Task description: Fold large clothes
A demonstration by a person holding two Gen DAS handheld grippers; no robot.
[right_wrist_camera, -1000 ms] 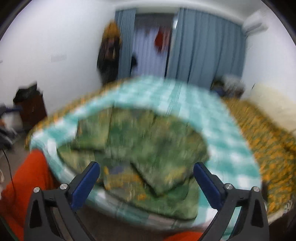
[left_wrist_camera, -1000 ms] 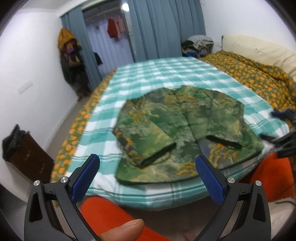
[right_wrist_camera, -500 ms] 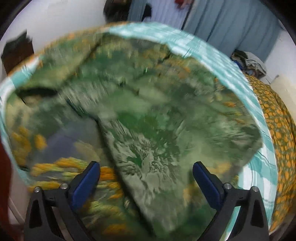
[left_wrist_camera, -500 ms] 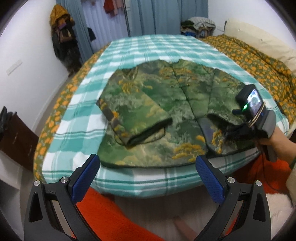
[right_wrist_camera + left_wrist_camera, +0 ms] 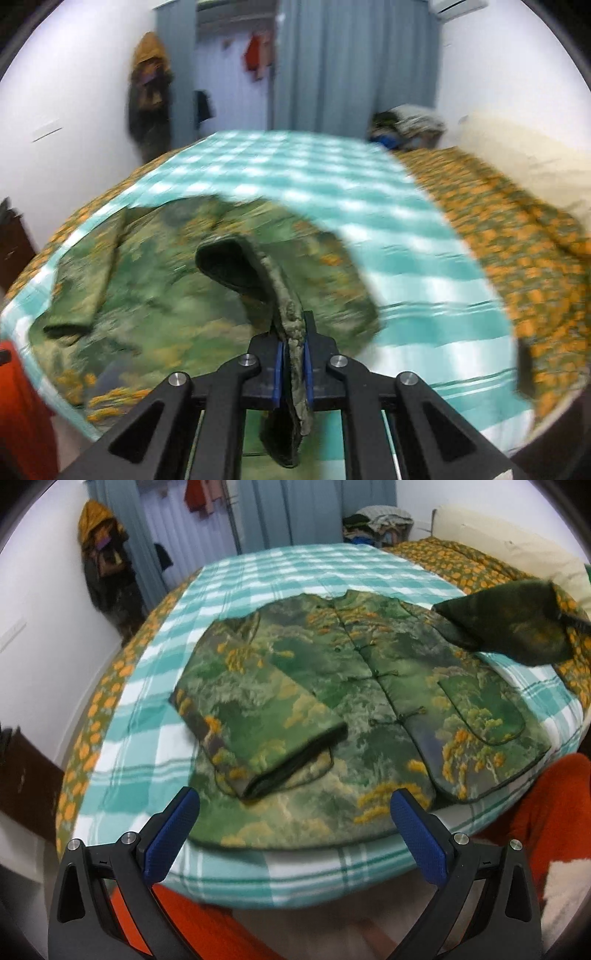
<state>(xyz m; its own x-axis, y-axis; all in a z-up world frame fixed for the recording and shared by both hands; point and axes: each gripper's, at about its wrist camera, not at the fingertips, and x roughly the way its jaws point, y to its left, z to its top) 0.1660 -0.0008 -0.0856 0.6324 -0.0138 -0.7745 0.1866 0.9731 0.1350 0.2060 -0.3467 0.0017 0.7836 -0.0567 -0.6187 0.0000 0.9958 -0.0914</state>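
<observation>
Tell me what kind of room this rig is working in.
A bedroom in a home, most likely. The green patterned jacket is spread on a bed with a teal checked sheet and an orange-flowered quilt, blue curtains hang behind, and clothes hang on the wall.

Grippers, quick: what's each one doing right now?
Left gripper: open, empty.
Right gripper: closed on the green patterned padded jacket's sleeve cuff.

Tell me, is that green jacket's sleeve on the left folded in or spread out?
Folded in. The left sleeve lies across the jacket front, its dark cuff toward the hem. The other sleeve is lifted, pinched in the right tongs.
</observation>
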